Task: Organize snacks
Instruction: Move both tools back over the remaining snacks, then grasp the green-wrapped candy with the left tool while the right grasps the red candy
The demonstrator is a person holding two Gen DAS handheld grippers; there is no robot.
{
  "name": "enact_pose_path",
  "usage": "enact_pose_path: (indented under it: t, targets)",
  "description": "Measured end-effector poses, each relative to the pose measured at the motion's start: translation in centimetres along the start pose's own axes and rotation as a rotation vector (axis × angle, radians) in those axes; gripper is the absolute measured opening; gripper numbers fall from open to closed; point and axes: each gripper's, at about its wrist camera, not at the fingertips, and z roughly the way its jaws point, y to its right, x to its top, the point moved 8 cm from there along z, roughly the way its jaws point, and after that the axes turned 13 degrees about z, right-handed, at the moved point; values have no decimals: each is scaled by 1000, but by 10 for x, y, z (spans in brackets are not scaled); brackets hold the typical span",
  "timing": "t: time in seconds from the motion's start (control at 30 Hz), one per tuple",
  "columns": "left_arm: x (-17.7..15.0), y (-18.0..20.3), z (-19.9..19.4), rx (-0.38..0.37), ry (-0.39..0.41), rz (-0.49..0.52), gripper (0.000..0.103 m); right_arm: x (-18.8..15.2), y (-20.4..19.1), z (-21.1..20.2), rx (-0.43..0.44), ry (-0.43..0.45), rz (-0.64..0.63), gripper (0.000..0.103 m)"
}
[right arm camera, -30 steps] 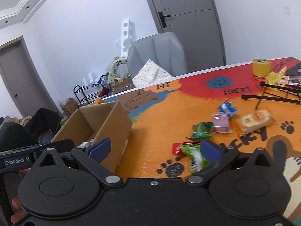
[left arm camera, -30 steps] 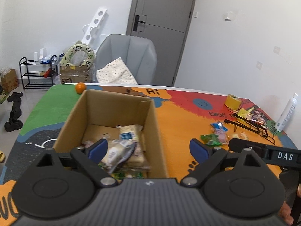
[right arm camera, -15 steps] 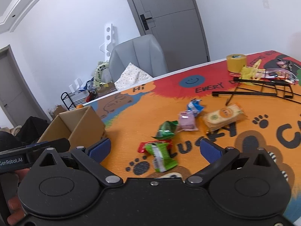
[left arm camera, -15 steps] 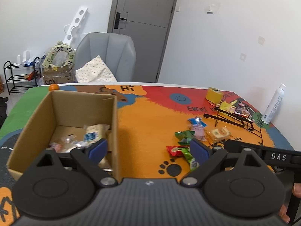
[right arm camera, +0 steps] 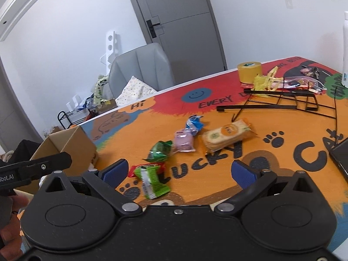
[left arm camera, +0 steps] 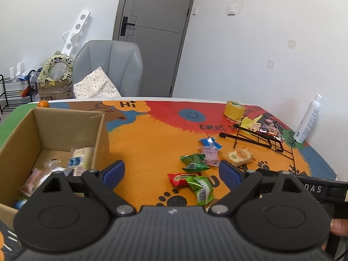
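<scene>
A cardboard box (left arm camera: 65, 128) with several snack packets inside stands at the table's left; it also shows in the right wrist view (right arm camera: 65, 143). Loose snacks lie on the orange mat: a green packet (left arm camera: 201, 188) (right arm camera: 153, 181), a red packet (left arm camera: 179, 178), a dark green packet (left arm camera: 193, 162) (right arm camera: 161, 150), a pink packet (left arm camera: 208, 155) (right arm camera: 183, 142), a blue packet (left arm camera: 209, 142) (right arm camera: 194, 122) and a cracker pack (left arm camera: 238, 156) (right arm camera: 226, 133). My left gripper (left arm camera: 171, 170) is open and empty above the mat, right of the box. My right gripper (right arm camera: 179, 171) is open and empty, just behind the green packet.
A black wire rack (left arm camera: 258, 139) (right arm camera: 280, 102) lies at the right with a yellow tape roll (left arm camera: 235, 109) (right arm camera: 249, 72) and small bags behind it. A white bottle (left arm camera: 307, 119) stands at the far right edge. An orange (left arm camera: 43, 104) sits behind the box. A grey chair (left arm camera: 111, 67) stands beyond the table.
Both grippers have swung right, away from the box and toward the loose snacks. The left gripper left the box empty. Both stayed open.
</scene>
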Motion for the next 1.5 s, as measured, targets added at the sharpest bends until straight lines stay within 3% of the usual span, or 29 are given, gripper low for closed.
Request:
enact_pose_path:
  t: [0.2, 0.53, 0.73, 1.13, 1.2, 1.23, 1.27, 1.5]
  targets:
    - [-5, 9, 14, -19, -6, -36, 89, 0, 11, 4, -8, -5, 8, 99]
    - [-19, 29, 46, -63, -58, -63, 58, -3, 29, 17, -35, -10, 39, 93]
    - [-29, 40, 64, -84, -94, -72, 52, -11, 37, 22, -60, -18, 39, 88]
    - [-45, 60, 104, -104, -158, -82, 50, -15, 47, 30, -73, -34, 41, 88]
    - [-47, 59, 109, -101, -167, -88, 44, -15, 48, 32, -77, -36, 44, 88]
    - [-49, 59, 111, -102, -173, -86, 32, -15, 48, 33, -76, -36, 44, 88]
    - [-50, 58, 112, -108, -177, -84, 30, -15, 47, 34, -73, -36, 43, 87]
    - [-50, 42, 103, -75, -147, -81, 29, -24, 32, 48, -29, -58, 28, 86]
